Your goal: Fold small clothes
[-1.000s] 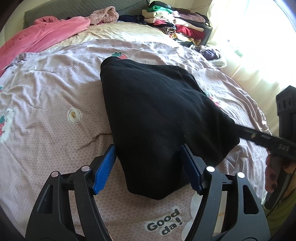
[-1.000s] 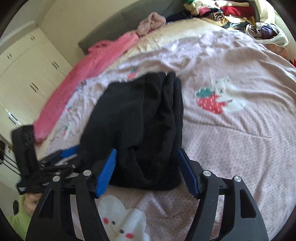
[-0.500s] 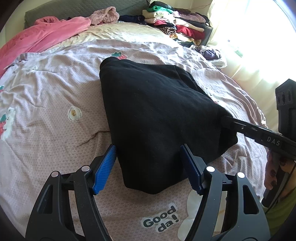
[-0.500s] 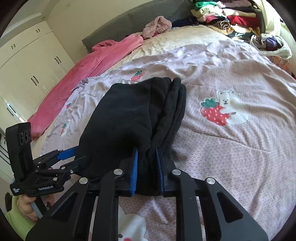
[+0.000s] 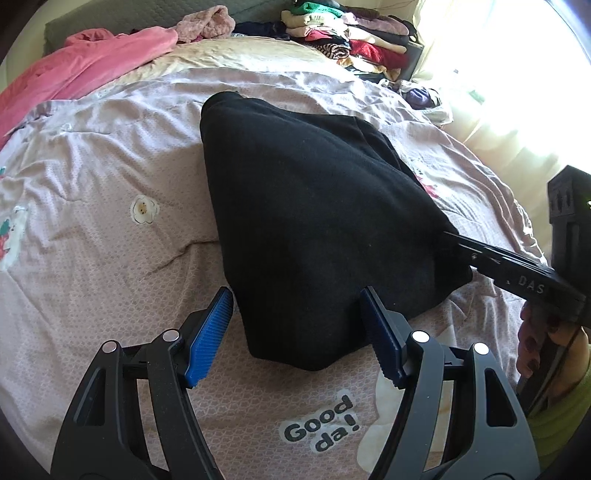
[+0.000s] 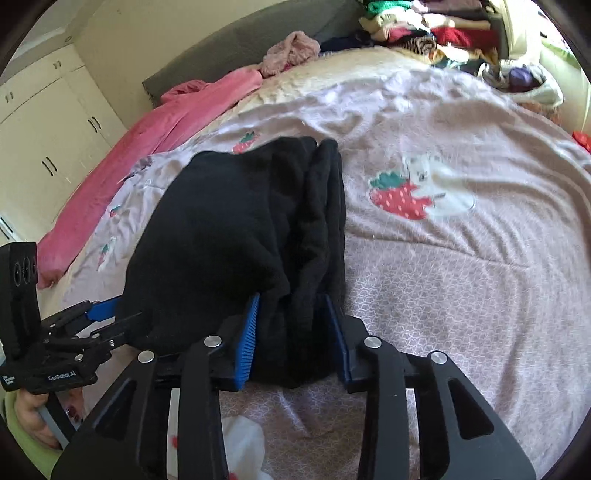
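Observation:
A folded black garment (image 5: 314, 221) lies on the lilac printed bedspread (image 5: 92, 240); it also shows in the right wrist view (image 6: 229, 236). My left gripper (image 5: 299, 321) is open, its blue pads either side of the garment's near corner, not closed on it. My right gripper (image 6: 291, 325) has its blue pads pressed against the bunched near edge of the garment and holds it. In the left wrist view the right gripper's fingers (image 5: 491, 258) reach into the cloth from the right.
A pink blanket (image 5: 85, 66) lies along the far left of the bed. A stack of folded clothes (image 5: 351, 33) stands at the far right by the bright window. White wardrobe doors (image 6: 40, 140) are at the left.
My right gripper closed on the garment's near edge half a second ago, then its jaws widened a little with the cloth still between them. The garment's right side rose slightly. The left gripper stayed open.

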Available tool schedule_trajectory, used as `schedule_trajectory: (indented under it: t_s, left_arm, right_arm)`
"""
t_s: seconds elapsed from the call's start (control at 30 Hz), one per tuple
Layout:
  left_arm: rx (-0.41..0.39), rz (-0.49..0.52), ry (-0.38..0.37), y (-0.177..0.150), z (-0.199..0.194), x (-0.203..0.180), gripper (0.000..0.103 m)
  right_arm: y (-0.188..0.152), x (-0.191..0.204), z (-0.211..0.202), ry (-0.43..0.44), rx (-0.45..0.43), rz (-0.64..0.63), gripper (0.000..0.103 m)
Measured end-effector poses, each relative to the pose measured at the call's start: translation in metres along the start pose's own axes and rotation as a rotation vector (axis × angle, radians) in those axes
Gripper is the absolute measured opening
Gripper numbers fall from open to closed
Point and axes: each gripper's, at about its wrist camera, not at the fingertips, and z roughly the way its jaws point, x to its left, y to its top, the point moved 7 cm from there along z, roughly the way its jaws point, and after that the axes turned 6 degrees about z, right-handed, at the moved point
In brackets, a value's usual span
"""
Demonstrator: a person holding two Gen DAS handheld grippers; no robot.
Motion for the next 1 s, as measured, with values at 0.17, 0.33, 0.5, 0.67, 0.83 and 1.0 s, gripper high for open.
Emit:
schedule_trajectory:
  t_s: [0.17, 0.33, 0.5, 0.67, 0.83, 1.0]
  left_arm:
    - [-0.019, -0.003, 0.003, 0.000, -0.010, -0.001, 0.063]
    - [-0.046, 0.004, 0.018, -0.001, -0.025, -0.002, 0.071]
    - [-0.090, 0.014, 0.049, -0.004, -0.052, 0.000, 0.089]
    - [-0.132, 0.022, 0.090, -0.013, -0.083, 0.003, 0.093]
    - [-0.164, 0.037, 0.114, -0.024, -0.110, 0.004, 0.093]
    - [-0.186, 0.023, 0.112, -0.037, -0.130, 0.006, 0.094]
  right_arm:
    - [0.003, 0.015, -0.025, -0.074, -0.068, -0.066, 0.059]
    - [0.005, 0.026, -0.055, -0.086, -0.141, -0.081, 0.081]
    - [0.003, 0.038, -0.091, -0.109, -0.237, -0.097, 0.098]
    - [-0.008, 0.047, -0.120, -0.117, -0.294, -0.107, 0.098]
    - [-0.026, 0.053, -0.139, -0.129, -0.311, -0.123, 0.098]
    - [-0.038, 0.057, -0.155, -0.152, -0.335, -0.131, 0.098]
